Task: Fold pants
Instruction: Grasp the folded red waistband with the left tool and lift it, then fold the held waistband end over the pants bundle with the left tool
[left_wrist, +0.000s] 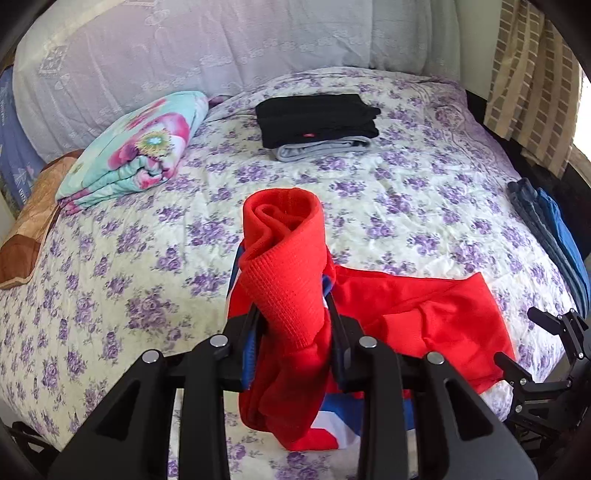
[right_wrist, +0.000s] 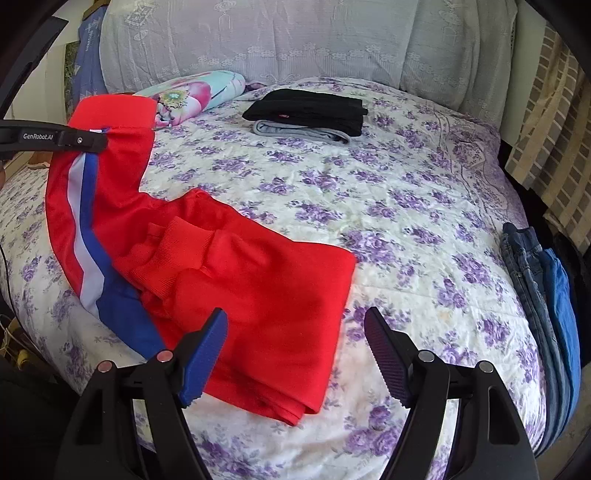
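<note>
jeans (right_wrist: 524, 266) cut off at bed edge

Light: bright, even daylight, strongest at the right edge by the curtain (left_wrist: 532, 85)
Glare: blown-out white strip there
Shadows: soft, faint
Edges: fisheye bending, dark corners
Focus: mostly sharp, slight softness
</note>
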